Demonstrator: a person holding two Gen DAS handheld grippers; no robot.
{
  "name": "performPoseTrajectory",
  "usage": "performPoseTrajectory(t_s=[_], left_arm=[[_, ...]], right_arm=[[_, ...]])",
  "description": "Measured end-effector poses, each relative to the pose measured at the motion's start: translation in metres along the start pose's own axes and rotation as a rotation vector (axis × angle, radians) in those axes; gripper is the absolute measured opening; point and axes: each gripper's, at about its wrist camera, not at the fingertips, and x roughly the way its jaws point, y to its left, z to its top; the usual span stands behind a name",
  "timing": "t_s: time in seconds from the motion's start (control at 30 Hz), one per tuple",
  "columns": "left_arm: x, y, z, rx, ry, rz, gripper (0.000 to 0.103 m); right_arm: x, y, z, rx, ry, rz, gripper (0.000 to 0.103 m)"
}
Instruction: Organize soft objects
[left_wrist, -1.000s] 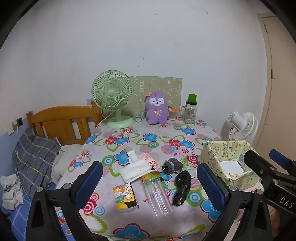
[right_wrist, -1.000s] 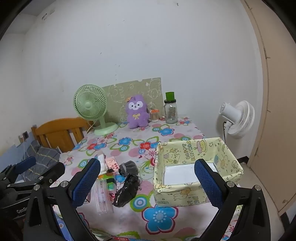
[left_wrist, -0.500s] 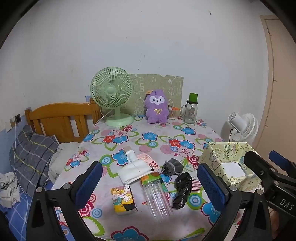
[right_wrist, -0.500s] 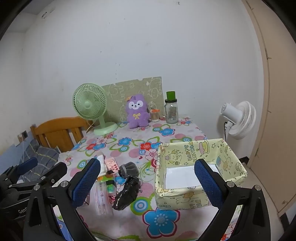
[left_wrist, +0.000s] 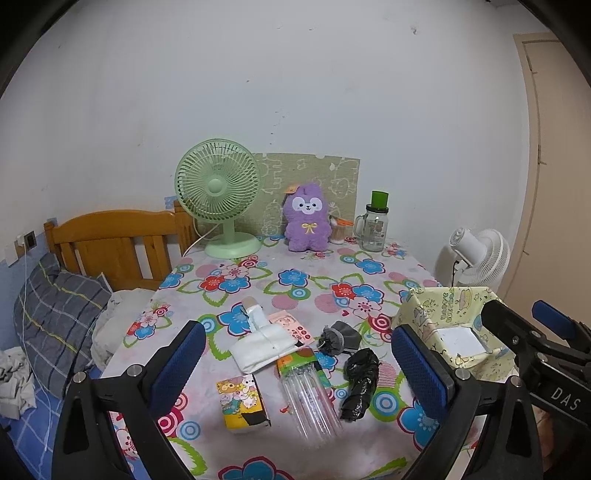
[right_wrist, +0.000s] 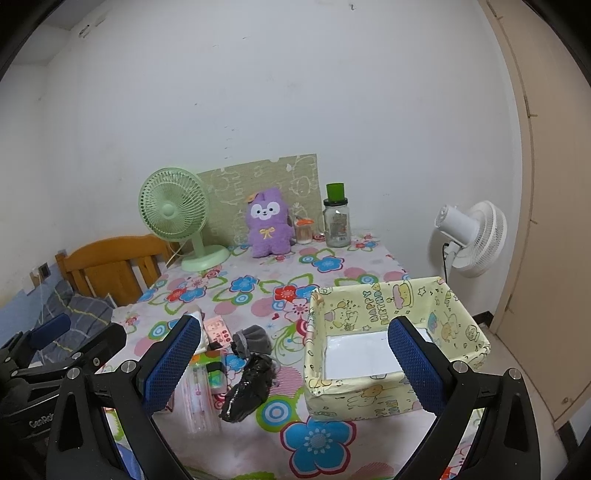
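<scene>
The left gripper (left_wrist: 299, 360) hangs above the near edge of the table (left_wrist: 258, 273), and its blue fingers are spread wide with nothing between them. Under it lies a little heap of things. From the left there is a small tissue pack (left_wrist: 243, 404) with cartoon animals, then a white folded cloth (left_wrist: 264, 347), a clear packet of straws (left_wrist: 308, 393), a grey fuzzy pouch (left_wrist: 338, 338) and a crinkly black bag (left_wrist: 360, 382).

The soft ones look light and squishy. They will bend and sag when lifted, so it is best to pinch them in the thick middle, not at a thin edge. The black bag looks slippery.

Farther right sits the yellow fabric box (right_wrist: 384, 332), open on top, with only a white bottom showing inside. It looks like the place for the soft things. The right gripper (right_wrist: 293, 363) hangs in front of it, spread wide too, holding nothing.
</scene>
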Motion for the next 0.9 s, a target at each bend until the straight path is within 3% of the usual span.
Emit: performPoseTrajectory(t_s=[0.9], left_arm=[[-0.0001,0.0004,0.0010,-0.007,-0.001,0.026,0.102]], right_arm=[[-0.0030,-0.0019,0.0016,0.007,0.012,-0.009,0.102]])
